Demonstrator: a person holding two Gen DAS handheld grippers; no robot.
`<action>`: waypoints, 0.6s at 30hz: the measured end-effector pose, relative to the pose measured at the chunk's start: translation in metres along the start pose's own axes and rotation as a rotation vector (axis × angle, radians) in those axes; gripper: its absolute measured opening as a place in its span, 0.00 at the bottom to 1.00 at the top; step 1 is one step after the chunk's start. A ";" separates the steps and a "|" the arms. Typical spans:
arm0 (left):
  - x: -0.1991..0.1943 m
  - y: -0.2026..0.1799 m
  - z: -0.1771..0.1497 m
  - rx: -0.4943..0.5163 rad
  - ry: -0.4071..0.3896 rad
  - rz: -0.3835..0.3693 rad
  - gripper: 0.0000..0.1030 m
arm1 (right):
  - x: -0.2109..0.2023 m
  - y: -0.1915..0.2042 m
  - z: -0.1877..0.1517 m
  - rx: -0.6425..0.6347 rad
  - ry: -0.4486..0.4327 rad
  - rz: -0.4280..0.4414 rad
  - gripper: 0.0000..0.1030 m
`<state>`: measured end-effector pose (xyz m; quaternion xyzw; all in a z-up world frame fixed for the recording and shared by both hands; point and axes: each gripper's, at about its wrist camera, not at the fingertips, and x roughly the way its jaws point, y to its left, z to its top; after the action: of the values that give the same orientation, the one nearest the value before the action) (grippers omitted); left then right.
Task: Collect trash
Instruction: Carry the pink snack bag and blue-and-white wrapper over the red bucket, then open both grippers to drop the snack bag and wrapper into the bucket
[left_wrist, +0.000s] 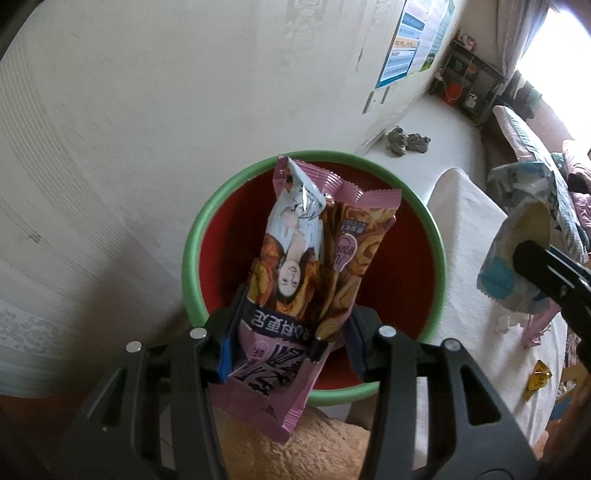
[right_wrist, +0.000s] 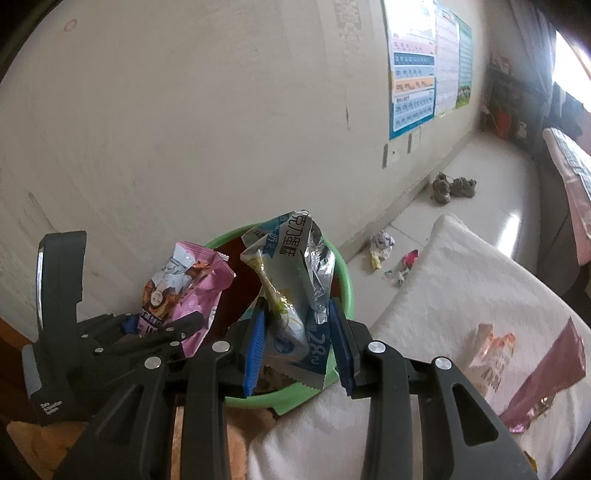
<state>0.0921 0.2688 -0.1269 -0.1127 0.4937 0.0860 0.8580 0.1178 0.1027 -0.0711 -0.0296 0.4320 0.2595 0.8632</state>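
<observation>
Both wrappers hung over the bin (left_wrist: 437, 254) — the left nearer its middle.
My left tongs (left_wrist: 291, 343) clenched the pink wrapper (left_wrist: 295, 273), long axis pointing across the bin; my right tongs (right_wrist: 297, 350) clenched the blue wrapper (right_wrist: 291, 291) at the bin's near rim.

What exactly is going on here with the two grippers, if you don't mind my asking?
A person is collecting trash with two handheld grippers. The left gripper holds a pink wrapper over the green-rimmed bin. The right gripper holds a blue wrapper at the same bin. More wrappers lie on the white cloth, and scraps on the floor.
</observation>
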 end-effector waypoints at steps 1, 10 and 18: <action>0.000 0.001 -0.001 0.000 0.000 0.004 0.44 | 0.002 0.002 0.000 -0.002 0.002 0.000 0.33; 0.011 0.006 0.000 -0.006 0.028 0.021 0.44 | 0.017 0.001 0.003 -0.009 0.024 0.027 0.33; 0.019 -0.003 0.005 0.016 0.041 0.025 0.44 | 0.026 -0.002 0.003 0.011 0.040 0.040 0.33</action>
<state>0.1064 0.2676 -0.1410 -0.1014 0.5134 0.0903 0.8473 0.1339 0.1127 -0.0897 -0.0212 0.4513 0.2738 0.8491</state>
